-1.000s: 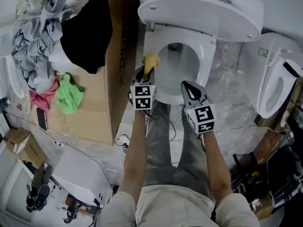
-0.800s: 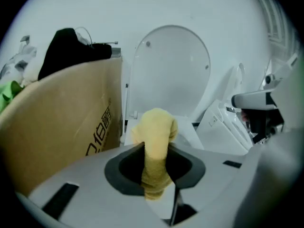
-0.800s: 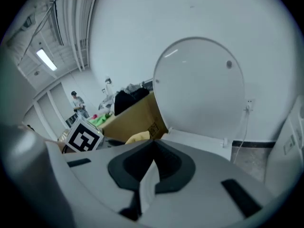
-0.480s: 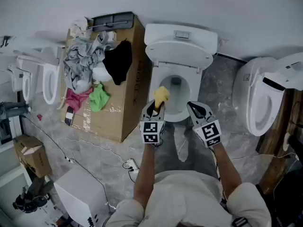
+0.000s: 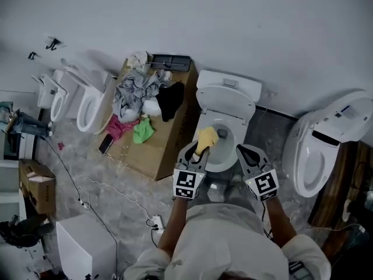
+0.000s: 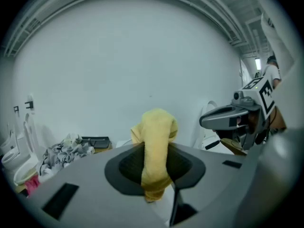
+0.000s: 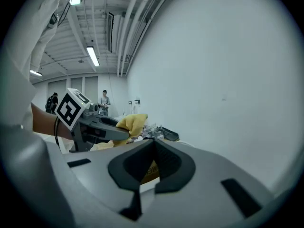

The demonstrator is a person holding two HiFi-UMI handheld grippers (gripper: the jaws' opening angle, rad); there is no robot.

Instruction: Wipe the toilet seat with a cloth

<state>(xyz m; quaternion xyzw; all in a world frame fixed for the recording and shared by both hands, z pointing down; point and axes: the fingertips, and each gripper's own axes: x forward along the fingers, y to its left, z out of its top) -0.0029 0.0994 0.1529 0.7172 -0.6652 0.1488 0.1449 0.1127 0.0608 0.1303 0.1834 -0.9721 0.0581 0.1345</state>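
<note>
Now, cloth [image 6: 155, 133] in left gripper [image 5: 196, 154].

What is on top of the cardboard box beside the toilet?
Loose cloths: grey cloth, black cloth, pink cloth, green cloth, plus a dark tray at the back. Anything beneath the heap is covered.

The toilet's [image 5: 228, 98] near rim hides behind the left gripper [image 5: 194, 151], the right gripper [image 5: 247, 154] and the person [image 5: 224, 244]. The cloth's [image 5: 207, 137] lower end vanishes between the left gripper's jaws. Left of the toilet, the clothes heap [image 5: 140, 92] is too small to sort.
</note>
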